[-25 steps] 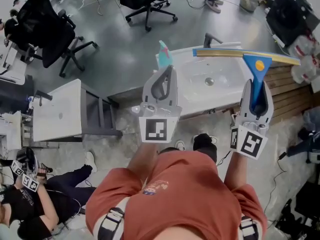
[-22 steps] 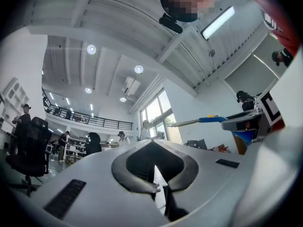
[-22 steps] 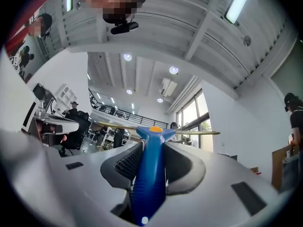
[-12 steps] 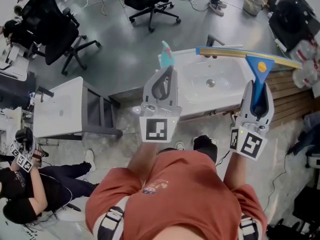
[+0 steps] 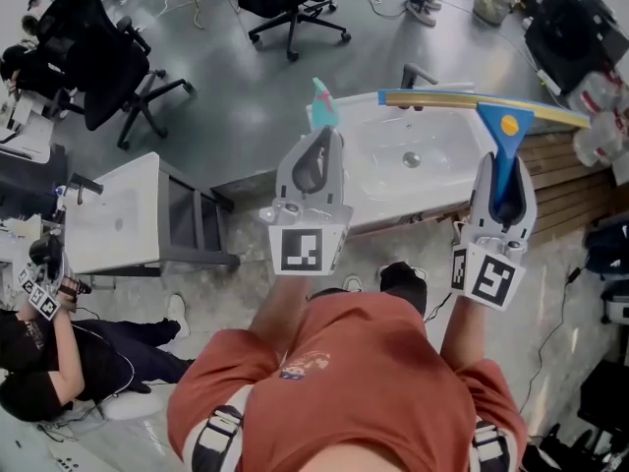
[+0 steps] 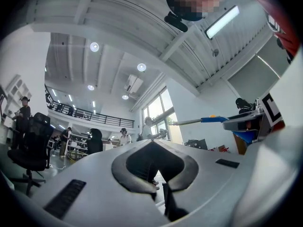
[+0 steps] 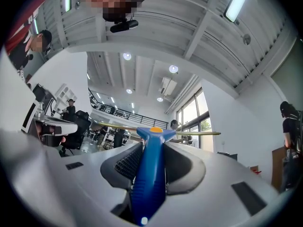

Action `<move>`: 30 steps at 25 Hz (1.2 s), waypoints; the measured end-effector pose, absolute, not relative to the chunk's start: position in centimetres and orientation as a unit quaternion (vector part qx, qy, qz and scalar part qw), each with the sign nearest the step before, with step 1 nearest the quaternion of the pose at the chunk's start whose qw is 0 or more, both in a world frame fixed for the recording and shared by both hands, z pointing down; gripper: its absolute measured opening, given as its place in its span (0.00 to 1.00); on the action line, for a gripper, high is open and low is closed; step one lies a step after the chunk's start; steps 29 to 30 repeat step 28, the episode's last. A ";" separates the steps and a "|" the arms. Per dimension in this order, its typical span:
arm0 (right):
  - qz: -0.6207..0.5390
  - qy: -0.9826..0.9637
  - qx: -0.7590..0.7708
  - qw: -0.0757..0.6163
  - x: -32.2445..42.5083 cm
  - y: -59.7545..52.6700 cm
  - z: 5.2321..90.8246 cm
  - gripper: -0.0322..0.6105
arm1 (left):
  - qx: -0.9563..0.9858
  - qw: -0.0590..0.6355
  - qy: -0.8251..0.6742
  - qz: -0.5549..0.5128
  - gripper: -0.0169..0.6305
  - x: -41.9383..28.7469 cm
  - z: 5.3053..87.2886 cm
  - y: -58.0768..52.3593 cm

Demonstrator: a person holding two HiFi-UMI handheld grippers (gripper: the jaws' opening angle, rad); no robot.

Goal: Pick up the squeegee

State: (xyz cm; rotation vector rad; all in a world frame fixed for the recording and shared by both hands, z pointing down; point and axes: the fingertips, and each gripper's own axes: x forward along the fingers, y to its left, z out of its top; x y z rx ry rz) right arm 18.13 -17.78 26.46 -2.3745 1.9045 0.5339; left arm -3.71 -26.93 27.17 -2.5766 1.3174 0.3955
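Your right gripper (image 5: 503, 170) is clamped on the squeegee (image 5: 502, 128) by its blue handle, blade crosswise at far right above the white sink (image 5: 388, 175). Your left gripper (image 5: 321, 144) holds nothing, its 2 jaws seemingly together.

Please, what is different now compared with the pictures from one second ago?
Nothing was taken or let go. Only the person sitting on the floor moved a hand farther up the head view. The right gripper still holds the blue squeegee by its handle, and the left gripper stays shut and empty, both about where they were.
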 end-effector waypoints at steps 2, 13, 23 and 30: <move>0.171 0.616 -0.769 0.025 18.1 -17.8 26.4 0.28 | -0.877 0.109 0.448 0.135 0.05 -3.7 27.0 -27.0; 0.163 0.615 -0.771 0.008 18.4 -18.1 27.0 0.28 | -0.880 0.110 0.446 0.125 0.05 -3.1 27.4 -27.0; 0.157 0.614 -0.774 0.003 18.9 -18.0 27.6 0.28 | -0.880 0.110 0.445 0.129 0.05 -2.9 27.4 -27.0; 0.159 0.613 -0.774 0.002 18.5 -18.2 27.8 0.28 | -0.879 0.110 0.446 0.131 0.05 -3.4 27.6 -27.1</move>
